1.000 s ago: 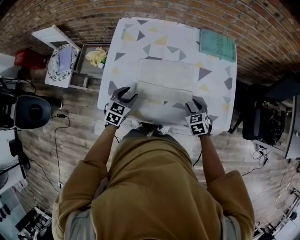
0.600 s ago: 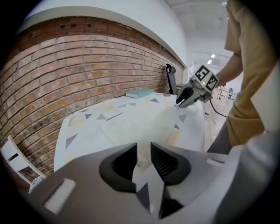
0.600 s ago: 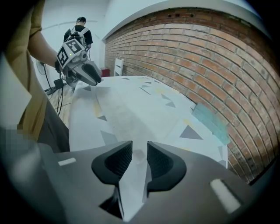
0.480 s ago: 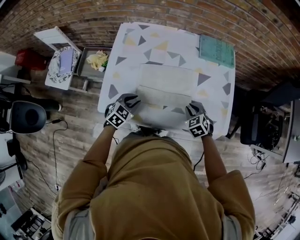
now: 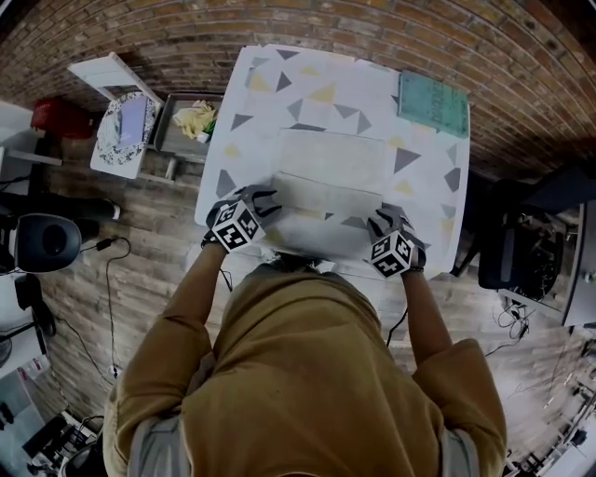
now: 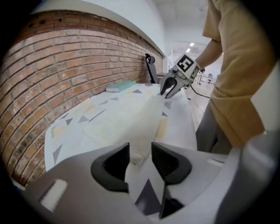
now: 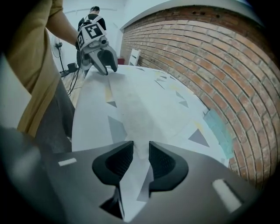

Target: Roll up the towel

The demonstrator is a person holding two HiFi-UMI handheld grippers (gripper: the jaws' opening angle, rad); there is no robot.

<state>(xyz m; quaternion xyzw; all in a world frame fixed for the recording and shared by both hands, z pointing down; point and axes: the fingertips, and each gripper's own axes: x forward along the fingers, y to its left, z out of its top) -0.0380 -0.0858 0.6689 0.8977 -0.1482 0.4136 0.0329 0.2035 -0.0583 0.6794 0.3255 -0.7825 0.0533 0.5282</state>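
Brickwork [image 5: 372,28] is backing a tabletop [image 5: 251,93] covered in a white cloth printed with grey and yellow triangles, where the pale towel [image 5: 331,154] is lying spread near the middle and a teal mat [image 5: 433,101] is sitting well apart at the far right corner. At the towel's near edge, the left gripper [image 5: 263,198] is pinching the left corner, its fingers [image 6: 114,164] drawn in on a small fold of fabric, while the right gripper [image 5: 386,219] is doing likewise at the right corner, its fingers [image 7: 117,162] squeezing the fabric between them.
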